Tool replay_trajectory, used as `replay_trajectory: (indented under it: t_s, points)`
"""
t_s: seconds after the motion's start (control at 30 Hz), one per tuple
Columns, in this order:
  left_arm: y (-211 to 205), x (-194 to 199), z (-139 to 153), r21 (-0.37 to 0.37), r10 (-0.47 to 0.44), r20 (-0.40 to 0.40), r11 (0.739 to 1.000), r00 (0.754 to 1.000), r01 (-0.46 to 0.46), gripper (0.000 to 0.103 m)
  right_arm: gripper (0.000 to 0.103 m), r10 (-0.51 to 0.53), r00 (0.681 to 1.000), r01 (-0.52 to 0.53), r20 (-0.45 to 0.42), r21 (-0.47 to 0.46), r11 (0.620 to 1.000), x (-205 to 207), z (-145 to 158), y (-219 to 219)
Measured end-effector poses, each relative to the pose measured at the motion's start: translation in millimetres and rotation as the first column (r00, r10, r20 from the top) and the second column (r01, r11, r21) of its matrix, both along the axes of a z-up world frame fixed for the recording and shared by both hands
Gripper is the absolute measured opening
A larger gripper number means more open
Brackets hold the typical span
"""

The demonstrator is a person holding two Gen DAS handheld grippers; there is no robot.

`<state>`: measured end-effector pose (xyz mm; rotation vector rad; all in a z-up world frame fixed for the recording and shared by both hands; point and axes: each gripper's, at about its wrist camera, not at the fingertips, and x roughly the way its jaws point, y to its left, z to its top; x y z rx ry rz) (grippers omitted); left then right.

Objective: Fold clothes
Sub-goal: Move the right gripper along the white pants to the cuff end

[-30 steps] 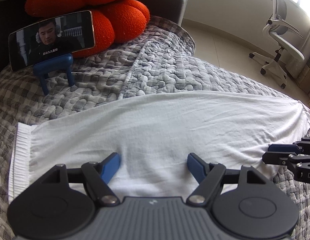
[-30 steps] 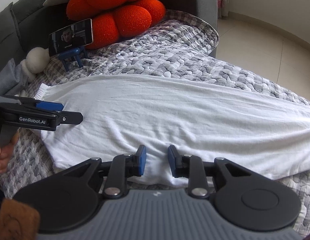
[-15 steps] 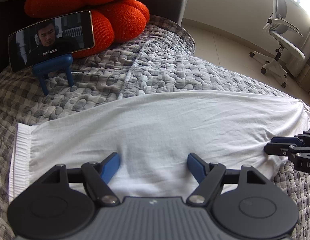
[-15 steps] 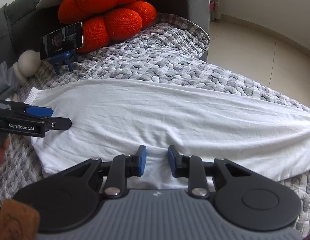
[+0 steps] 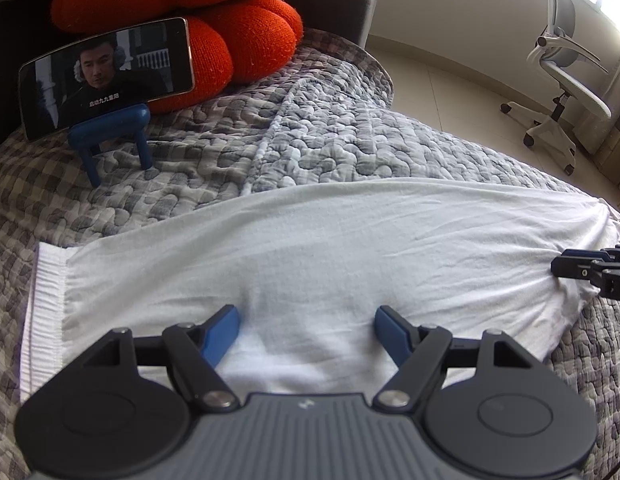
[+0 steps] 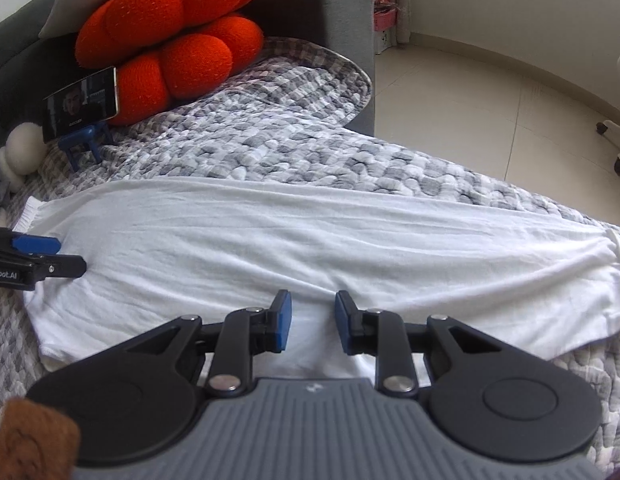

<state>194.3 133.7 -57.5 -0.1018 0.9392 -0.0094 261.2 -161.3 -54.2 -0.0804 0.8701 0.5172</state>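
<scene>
White garment (image 5: 318,248) lies folded into a long band across the middle of the frame, on a grey checked quilt (image 5: 310,140). Ribbed hem at its left end. Left gripper (image 5: 306,330), bottom centre, jaws wide apart over the near edge, nothing pinched. Right gripper (image 6: 312,318), jaws narrow and just been closing, a gap between the pads, cloth below, not clamped. Upper left: phone (image 5: 106,76) on a blue stand (image 5: 110,136), orange cushion (image 5: 238,36) behind. Office chair (image 5: 566,68) upper right, well clear.
</scene>
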Motion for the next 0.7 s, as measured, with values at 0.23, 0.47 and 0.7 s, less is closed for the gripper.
replay_trajectory:
  t_s: [0.23,0.47,0.7]
  points:
    - [-3,-1,1,0.007,-0.003,0.005,1.0,1.0,0.003,0.076,0.03,-0.077,0.997,0.077,0.012,-0.017,0.997,8,-1,-15]
    - [-5,0,1,0.016,-0.009,0.006,1.0,1.0,0.009,0.076,0.032,-0.068,0.997,0.069,0.033,-0.041,0.997,9,-2,-9]
    - [-7,-1,2,0.014,-0.017,0.01,1.0,1.0,0.017,0.076,0.032,-0.073,0.996,0.075,0.058,-0.048,0.996,11,-4,-6]
